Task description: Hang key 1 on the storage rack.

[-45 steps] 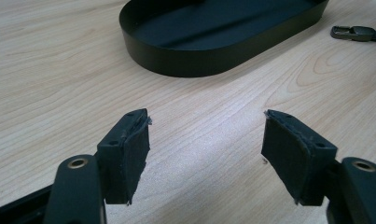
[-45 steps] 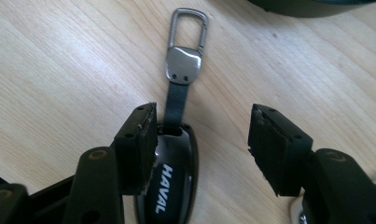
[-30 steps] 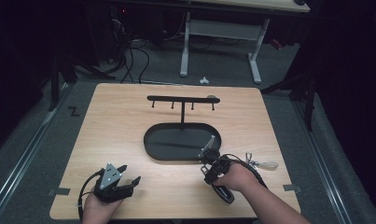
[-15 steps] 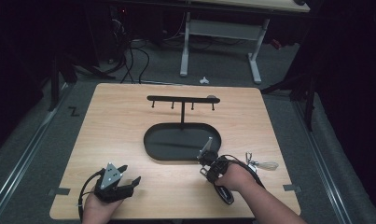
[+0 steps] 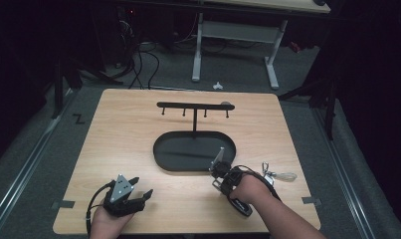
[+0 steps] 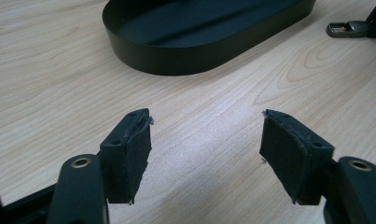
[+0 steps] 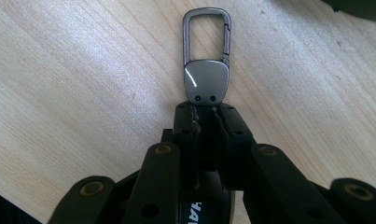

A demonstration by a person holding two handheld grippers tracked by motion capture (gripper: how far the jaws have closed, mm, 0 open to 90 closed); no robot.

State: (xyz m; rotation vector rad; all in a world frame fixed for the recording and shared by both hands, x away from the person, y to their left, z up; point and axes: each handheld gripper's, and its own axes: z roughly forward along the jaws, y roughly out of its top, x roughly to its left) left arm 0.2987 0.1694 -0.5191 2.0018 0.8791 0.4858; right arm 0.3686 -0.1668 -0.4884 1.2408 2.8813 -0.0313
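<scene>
My right hand-held gripper [image 7: 205, 109] is clamped on the base of a grey metal carabiner clip [image 7: 207, 58], its jaws pressed together around the clip's lower end. The flat plate and the oblong snap loop stick out past the jaw tips over the light wooden counter [image 7: 73, 84]. From the high view, this hand-held gripper [image 5: 219, 164] sits at the near right of the counter, just beside the near rim of the black oval metal tray [image 5: 194, 151]; I cannot tell whether it touches the rim. My right hand [image 5: 250, 188] is wrapped round its body, and a small bunch of metal bits on a pale loop [image 5: 276, 175] lies on the counter just to the right of it.

My left hand-held gripper [image 6: 205, 142] is spread wide with nothing between its pads [image 6: 129, 154], resting low over bare wood. It [image 5: 138, 189] is at the near left of the counter, well apart from the tray. Ahead of its jaws I see the tray's dark wall [image 6: 185, 58], and the clip [image 6: 346, 29] at the far right.

From the tray rises a thin black post carrying a horizontal black bar with small hanging hooks [image 5: 194, 106].
</scene>
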